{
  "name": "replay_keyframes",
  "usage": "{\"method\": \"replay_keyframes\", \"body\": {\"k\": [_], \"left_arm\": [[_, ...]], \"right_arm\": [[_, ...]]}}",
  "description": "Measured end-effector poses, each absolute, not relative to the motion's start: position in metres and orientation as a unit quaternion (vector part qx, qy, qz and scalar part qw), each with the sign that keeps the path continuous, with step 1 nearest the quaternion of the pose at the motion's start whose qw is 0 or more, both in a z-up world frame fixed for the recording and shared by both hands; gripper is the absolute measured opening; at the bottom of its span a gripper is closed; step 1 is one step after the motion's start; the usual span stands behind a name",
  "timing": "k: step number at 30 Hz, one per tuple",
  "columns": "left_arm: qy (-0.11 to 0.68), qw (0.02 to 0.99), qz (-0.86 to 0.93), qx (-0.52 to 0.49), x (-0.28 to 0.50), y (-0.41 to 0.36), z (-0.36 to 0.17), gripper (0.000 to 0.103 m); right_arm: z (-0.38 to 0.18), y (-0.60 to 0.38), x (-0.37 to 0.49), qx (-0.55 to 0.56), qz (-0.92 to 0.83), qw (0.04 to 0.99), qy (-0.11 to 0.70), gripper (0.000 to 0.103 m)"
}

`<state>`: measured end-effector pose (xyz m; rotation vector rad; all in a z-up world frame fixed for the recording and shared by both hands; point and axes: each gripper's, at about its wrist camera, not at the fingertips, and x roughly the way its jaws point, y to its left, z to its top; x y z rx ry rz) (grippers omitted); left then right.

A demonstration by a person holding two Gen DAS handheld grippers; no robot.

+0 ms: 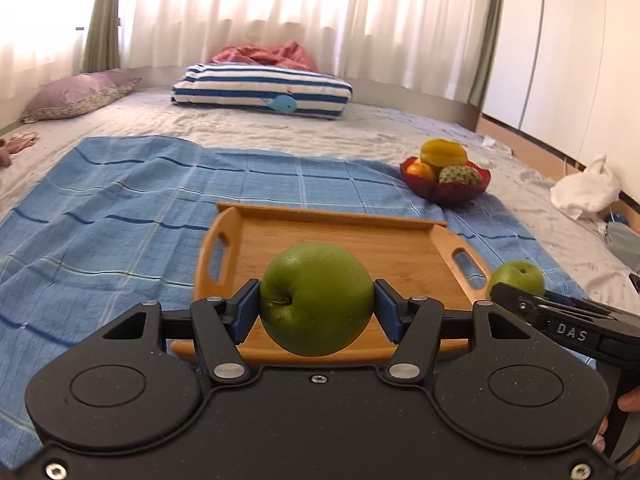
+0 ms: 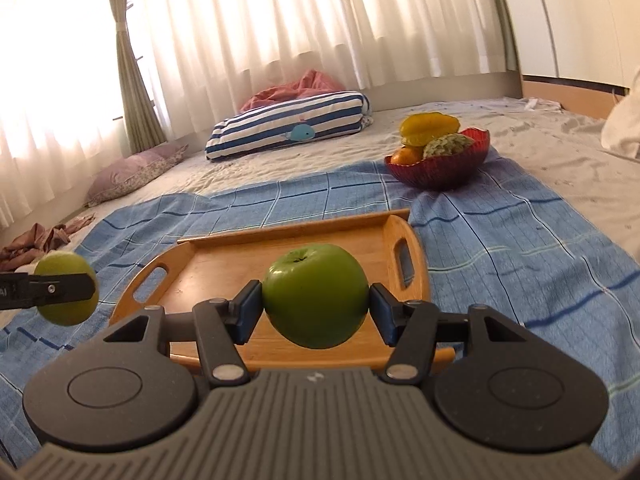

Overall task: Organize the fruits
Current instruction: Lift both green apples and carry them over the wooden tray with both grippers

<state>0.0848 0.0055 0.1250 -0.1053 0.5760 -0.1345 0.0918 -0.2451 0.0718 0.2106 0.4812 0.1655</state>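
Left tool (image 1: 317, 300) clamped a green apple (image 1: 316, 298) between its blue pads (image 1: 245, 312), stem end turned toward the camera, apple held above the near edge of a wooden tray (image 1: 360, 236). Right tool (image 2: 316, 298) gripped a second green apple (image 2: 316, 294) the same way, stem dimple up, also over the tray's near edge. Each tool showed in the other's view: right tool at the tray's right side, left tool at the tray's left side, both with fruit in the grip.

Tray lay on a blue checked cloth (image 1: 120, 208) spread over the bed (image 1: 360, 128). Past the tray to the right, a red glass bowl (image 1: 446, 190) sat at the cloth's far edge holding a yellow starfruit (image 1: 444, 152), an orange fruit (image 1: 420, 170) and a bumpy green fruit (image 1: 460, 176). Striped pillow (image 1: 262, 90) lay farther back near the curtains (image 1: 280, 12).
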Motion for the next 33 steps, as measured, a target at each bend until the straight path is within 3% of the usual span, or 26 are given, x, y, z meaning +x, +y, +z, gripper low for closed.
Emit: {"method": "replay_keyframes", "body": {"k": [13, 33], "left_arm": [[0.365, 0.926, -0.089, -0.043, 0.154, -0.034, 0.097, 0.058], [0.400, 0.913, -0.084, -0.007, 0.191, -0.063, 0.067, 0.058]], "right_arm": [[0.043, -0.253, 0.140, 0.123, 0.120, 0.939, 0.299, 0.061], [0.023, -0.257, 0.153, 0.123, 0.106, 0.934, 0.319, 0.061]]}}
